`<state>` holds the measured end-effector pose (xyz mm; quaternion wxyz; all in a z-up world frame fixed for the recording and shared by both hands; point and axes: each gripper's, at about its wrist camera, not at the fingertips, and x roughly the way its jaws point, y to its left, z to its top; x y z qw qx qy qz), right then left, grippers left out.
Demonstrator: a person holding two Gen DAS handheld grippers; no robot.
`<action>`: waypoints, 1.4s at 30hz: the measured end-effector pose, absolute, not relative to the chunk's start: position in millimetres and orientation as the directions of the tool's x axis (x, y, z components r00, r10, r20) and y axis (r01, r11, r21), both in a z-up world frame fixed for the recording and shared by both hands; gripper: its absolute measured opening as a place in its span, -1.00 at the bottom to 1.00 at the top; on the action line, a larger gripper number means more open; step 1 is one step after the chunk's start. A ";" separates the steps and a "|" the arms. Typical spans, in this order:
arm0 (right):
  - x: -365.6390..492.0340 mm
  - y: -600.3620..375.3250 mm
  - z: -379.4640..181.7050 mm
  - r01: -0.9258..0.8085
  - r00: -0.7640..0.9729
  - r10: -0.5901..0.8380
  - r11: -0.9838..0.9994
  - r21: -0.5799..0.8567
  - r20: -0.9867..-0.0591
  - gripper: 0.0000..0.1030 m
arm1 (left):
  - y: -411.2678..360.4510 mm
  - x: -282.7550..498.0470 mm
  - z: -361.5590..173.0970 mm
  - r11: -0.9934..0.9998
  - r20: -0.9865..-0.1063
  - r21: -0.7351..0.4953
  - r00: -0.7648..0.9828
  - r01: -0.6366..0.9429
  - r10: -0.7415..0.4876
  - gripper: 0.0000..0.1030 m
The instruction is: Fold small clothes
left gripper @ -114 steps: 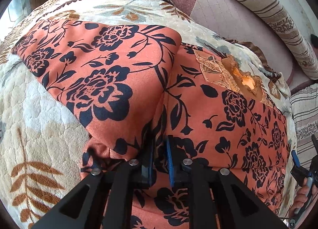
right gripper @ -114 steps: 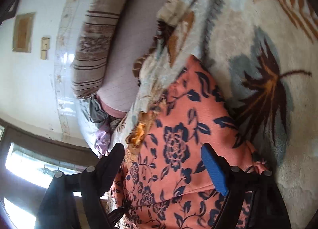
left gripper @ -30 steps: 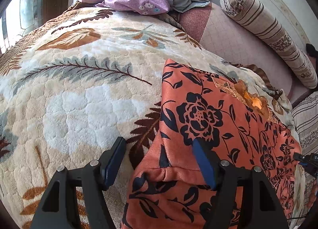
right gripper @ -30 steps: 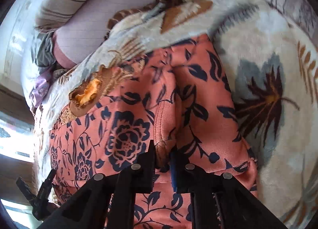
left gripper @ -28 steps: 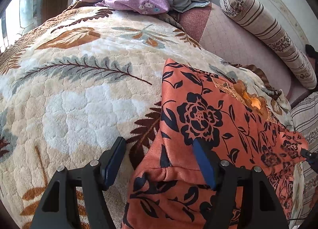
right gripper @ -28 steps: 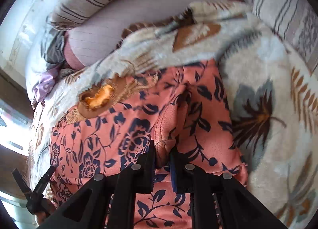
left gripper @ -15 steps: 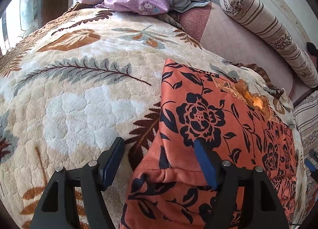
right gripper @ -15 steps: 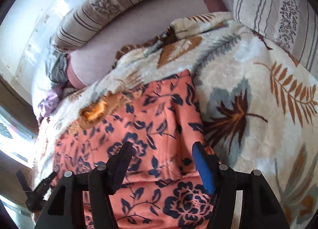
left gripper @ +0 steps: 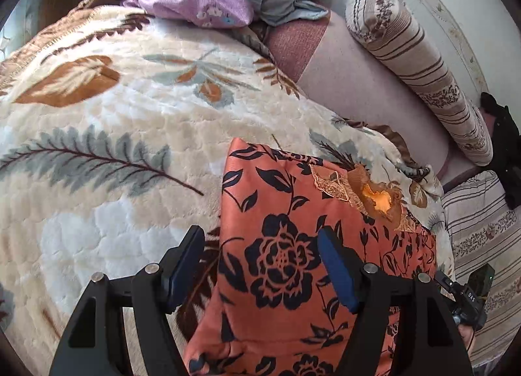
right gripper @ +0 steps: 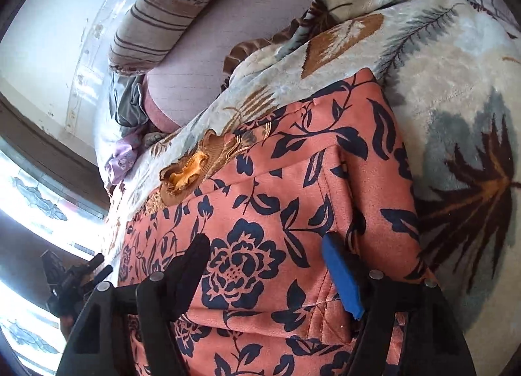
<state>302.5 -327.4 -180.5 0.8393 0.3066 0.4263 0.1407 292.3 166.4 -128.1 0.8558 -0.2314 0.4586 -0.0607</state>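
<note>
Above the folded garment [right gripper: 260, 213], right gripper [right gripper: 263, 265] hovers, just spread.

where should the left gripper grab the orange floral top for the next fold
Probably the top's long left edge, where it meets the blanket. That edge lies free and straight, and the open left gripper already straddles it. Come in low from the blanket side, one finger sliding under the fabric.

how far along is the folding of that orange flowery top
Done: the orange floral garment lies on the blanket with a side flap folded over its middle. In hand: nothing; the left gripper and right gripper, jaws just opened, hang open above it. Left: probably more folds.
</note>
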 end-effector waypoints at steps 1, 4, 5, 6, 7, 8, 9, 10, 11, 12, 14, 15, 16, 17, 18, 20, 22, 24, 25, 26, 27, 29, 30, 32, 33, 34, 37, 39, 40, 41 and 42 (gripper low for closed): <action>301.9 -329.4 -181.2 0.029 0.599 0.506 0.760 0.649 -0.620 0.45 | 166.5 304.2 -139.6 0.886 -0.785 -0.446 0.531 -0.127 -0.319 -0.35; 302.6 -333.9 -181.8 0.006 0.588 0.532 0.751 0.660 -0.610 0.44 | 177.6 318.1 -156.2 0.879 -0.806 -0.444 0.507 -0.174 -0.306 -0.80; 301.5 -337.9 -181.9 -0.001 0.582 0.545 0.743 0.670 -0.604 0.43 | 178.6 317.6 -153.7 0.888 -0.811 -0.421 0.515 -0.184 -0.277 -0.80; 300.4 -342.6 -181.6 0.000 0.578 0.557 0.731 0.683 -0.596 0.41 | 176.1 316.0 -149.9 0.911 -0.821 -0.368 0.525 -0.186 -0.225 -0.81; 299.2 -348.6 -180.8 0.007 0.574 0.569 0.716 0.698 -0.589 0.41 | 172.4 313.6 -146.2 0.931 -0.830 -0.312 0.531 -0.187 -0.172 -0.81; 297.6 -354.2 -179.0 0.022 0.574 0.572 0.704 0.710 -0.585 0.41 | 169.8 310.2 -141.8 0.944 -0.836 -0.267 0.534 -0.192 -0.127 -0.81; 294.1 -362.0 -174.3 0.047 0.584 0.556 0.705 0.708 -0.592 0.44 | 166.6 305.0 -135.7 0.951 -0.834 -0.236 0.543 -0.199 -0.094 -0.81; 291.3 -367.7 -167.3 0.066 0.602 0.527 0.716 0.695 -0.600 0.45 | 164.1 298.9 -128.3 0.952 -0.821 -0.233 0.564 -0.197 -0.085 -0.79; 288.9 -374.0 -158.4 0.067 0.625 0.507 0.724 0.687 -0.594 0.47 | 161.3 291.1 -119.5 0.950 -0.800 -0.249 0.593 -0.187 -0.093 -0.69; 289.1 -379.2 -149.7 0.052 0.645 0.503 0.721 0.691 -0.574 0.47 | 159.2 283.8 -111.2 0.946 -0.774 -0.276 0.623 -0.168 -0.115 -0.58; 300.5 -385.2 -138.7 0.018 0.647 0.535 0.702 0.712 -0.543 0.47 | 147.7 271.0 -98.3 0.942 -0.735 -0.312 0.659 -0.121 -0.159 0.00; 310.8 -386.8 -138.1 0.010 0.634 0.555 0.691 0.723 -0.538 0.47 | 139.6 266.3 -94.5 0.944 -0.725 -0.318 0.664 -0.092 -0.180 0.03; 322.1 -388.9 -141.7 0.004 0.619 0.583 0.668 0.744 -0.526 0.47 | 130.6 263.0 -94.1 0.943 -0.719 -0.326 0.663 -0.061 -0.206 0.04; 335.7 -391.3 -152.1 0.010 0.584 0.634 0.618 0.786 -0.506 0.49 | 121.6 261.5 -97.2 0.944 -0.723 -0.329 0.651 -0.029 -0.231 0.06; 348.9 -393.5 -167.5 0.043 0.533 0.681 0.571 0.820 -0.502 0.48 | 112.4 264.4 -104.3 0.948 -0.739 -0.317 0.628 -0.002 -0.246 0.06; 357.1 -406.4 -184.1 0.115 0.560 0.629 0.585 0.803 -0.539 0.43 | 101.5 273.4 -128.0 0.966 -0.799 -0.255 0.568 -0.028 -0.195 0.05; 349.0 -419.6 -178.9 0.176 0.629 0.554 0.581 0.795 -0.545 0.47 | 103.2 271.6 -140.4 0.968 -0.793 -0.250 0.577 -0.019 -0.194 0.04; 342.3 -416.2 -164.6 0.148 0.648 0.539 0.604 0.783 -0.538 0.51 | 101.5 267.0 -138.9 0.973 -0.779 -0.233 0.599 0.003 -0.188 0.04; 342.9 -410.2 -160.1 0.103 0.633 0.571 0.608 0.787 -0.523 0.51 | 99.5 265.9 -138.8 0.976 -0.779 -0.216 0.601 0.011 -0.179 0.04; 346.5 -404.1 -159.3 0.064 0.605 0.602 0.615 0.786 -0.521 0.53 | 98.1 265.8 -139.1 0.979 -0.779 -0.205 0.603 0.017 -0.173 0.05; 352.0 -399.6 -162.1 0.050 0.576 0.605 0.645 0.762 -0.550 0.53 | 97.5 265.7 -138.9 0.979 -0.778 -0.202 0.604 0.017 -0.171 0.05; 363.0 -405.9 -178.4 0.127 0.554 0.542 0.694 0.708 -0.632 0.49 | 98.1 265.7 -137.1 0.978 -0.781 -0.206 0.600 0.017 -0.175 0.06; 361.4 -416.1 -181.3 0.157 0.594 0.550 0.638 0.754 -0.588 0.49 | 99.9 264.7 -135.0 0.976 -0.783 -0.215 0.595 0.012 -0.180 0.06; 353.1 -423.9 -164.9 0.188 0.655 0.470 0.656 0.731 -0.591 0.53 | 105.9 257.6 -125.3 0.970 -0.767 -0.242 0.614 -0.009 -0.185 0.06; 349.6 -423.0 -155.1 0.169 0.668 0.440 0.695 0.698 -0.600 0.54 | 109.2 252.6 -118.3 0.969 -0.748 -0.248 0.639 -0.015 -0.181 0.06; 347.1 -422.3 -148.9 0.150 0.667 0.433 0.720 0.678 -0.607 0.54 | 112.0 248.6 -112.0 0.967 -0.729 -0.253 0.661 -0.019 -0.178 0.06; 339.8 -426.8 -145.8 0.165 0.641 0.410 0.752 0.638 -0.649 0.54 | 115.2 248.8 -111.4 0.957 -0.720 -0.288 0.666 -0.031 -0.195 0.26; 332.2 -431.7 -150.8 0.191 0.624 0.416 0.739 0.646 -0.661 0.54 | 112.9 254.9 -132.4 0.964 -0.768 -0.264 0.613 -0.040 -0.185 0.26; 326.4 -432.9 -153.1 0.200 0.620 0.421 0.732 0.652 -0.662 0.54 | 111.4 252.6 -139.7 0.969 -0.769 -0.245 0.615 -0.033 -0.174 0.25; 320.8 -433.7 -154.9 0.198 0.616 0.430 0.726 0.658 -0.660 0.54 | 107.7 249.0 -138.6 0.977 -0.753 -0.214 0.639 -0.014 -0.156 0.25; 314.8 -433.5 -155.7 0.196 0.611 0.436 0.725 0.660 -0.661 0.54 | 103.8 249.6 -137.0 0.982 -0.761 -0.188 0.633 -0.006 -0.141 0.25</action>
